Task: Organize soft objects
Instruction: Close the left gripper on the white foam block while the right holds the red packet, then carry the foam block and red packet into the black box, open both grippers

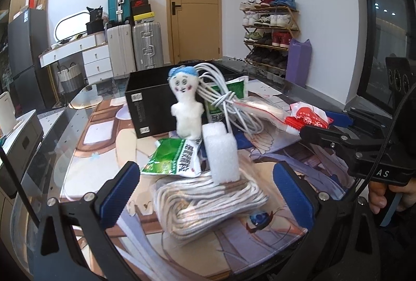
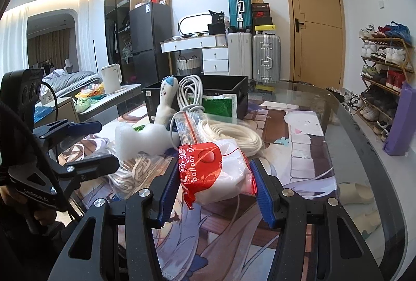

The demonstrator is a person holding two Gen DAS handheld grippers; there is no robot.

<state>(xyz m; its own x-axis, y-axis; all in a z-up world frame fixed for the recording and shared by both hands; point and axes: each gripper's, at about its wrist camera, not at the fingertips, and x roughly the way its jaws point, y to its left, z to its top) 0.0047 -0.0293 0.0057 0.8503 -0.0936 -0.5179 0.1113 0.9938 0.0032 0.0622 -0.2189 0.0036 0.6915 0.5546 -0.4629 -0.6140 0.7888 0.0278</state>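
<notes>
Looking across a glass-topped table point(image 2: 345, 130) laid over an anime-print mat, we take the black storage box point(image 1: 145, 109) at its far side as our landmark. Behind the box we see a tan door point(image 1: 193, 2), stacked suitcases point(image 1: 135, 45), a white dresser and a shoe rack point(image 1: 270, 28). Just in front of the box stands a white plush doll point(image 1: 186, 106) with a blue cap, upright, with a foam block point(image 1: 221, 151) touching its base and a coiled white cable point(image 1: 221, 96) beside it. Nearer us than the box lie a green packet point(image 1: 173, 157) with Chinese print we cannot read, and a bagged rope bundle point(image 1: 208, 203). Our left gripper point(image 1: 205, 192) hangs wide open around that bundle, pads clear of it. Our right gripper point(image 2: 213, 182) presses both blue pads on a red-and-white bag point(image 2: 215, 174) reading "balloon glu…", well in front of the box.
</notes>
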